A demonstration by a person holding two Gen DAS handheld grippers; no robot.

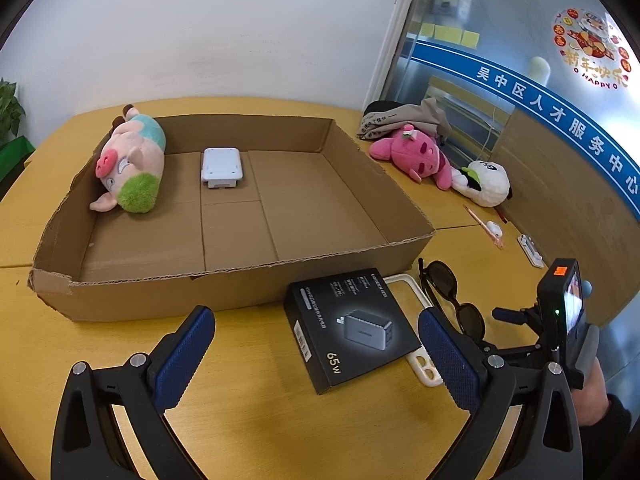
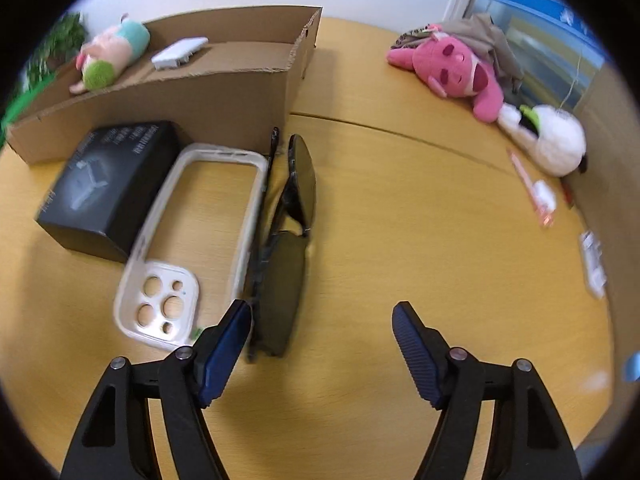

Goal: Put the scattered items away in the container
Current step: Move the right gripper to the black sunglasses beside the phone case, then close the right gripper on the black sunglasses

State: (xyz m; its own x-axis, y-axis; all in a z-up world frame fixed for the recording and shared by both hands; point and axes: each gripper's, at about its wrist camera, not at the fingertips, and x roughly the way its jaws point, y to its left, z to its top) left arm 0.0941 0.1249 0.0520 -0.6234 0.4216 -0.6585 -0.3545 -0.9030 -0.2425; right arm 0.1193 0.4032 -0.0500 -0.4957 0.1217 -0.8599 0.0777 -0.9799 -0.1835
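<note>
Both my left gripper (image 1: 316,340) and right gripper (image 2: 322,330) are spread, pinching nothing. One black box (image 1: 350,326), labelled "UGREEN" and "65W", one white phone case (image 2: 192,240) and one pair of sunglasses (image 2: 290,240) lie near the cardboard box (image 1: 236,292), which holds one plush pig (image 1: 130,160) and one white device (image 1: 221,167). Two plush toys (image 1: 420,152) lie far right.
</note>
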